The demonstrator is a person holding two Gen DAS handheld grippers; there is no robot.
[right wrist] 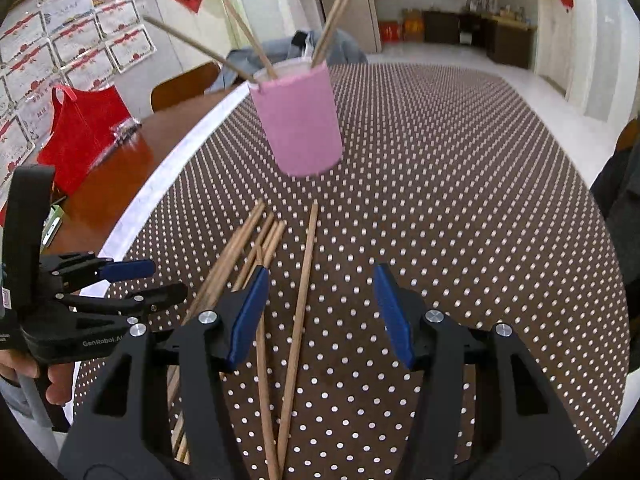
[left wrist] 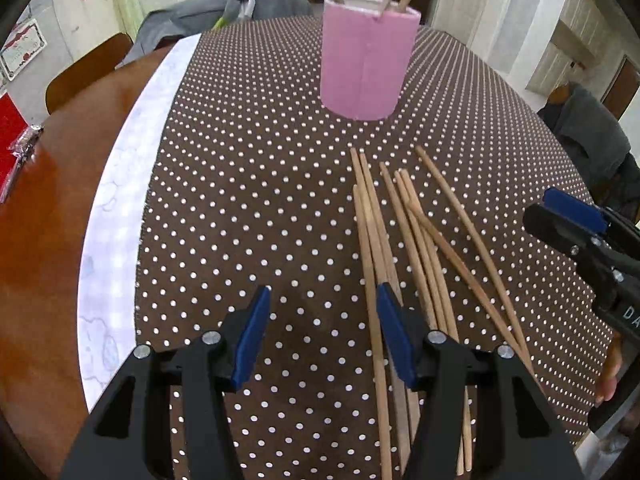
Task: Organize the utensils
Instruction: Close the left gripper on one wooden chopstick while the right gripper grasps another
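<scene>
Chopsticks (left wrist: pixel 404 232) loose, ends cropped — tools (left wrist: pixel 320 312) agape

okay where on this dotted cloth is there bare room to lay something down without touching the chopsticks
Bare cloth lies left of the loose chopsticks, out to the white strip along the dotted cloth. More lies right of the pink holder, past the rightmost chopstick. Crowded: the chopstick pile in front of the holder, between the left gripper and right gripper.

Dotted brown tablecloth (right wrist: pixel 440 200), red bag (right wrist: pixel 86 128) (left), perhaps certificates (right wrist: pixel 72 40) on wall
</scene>
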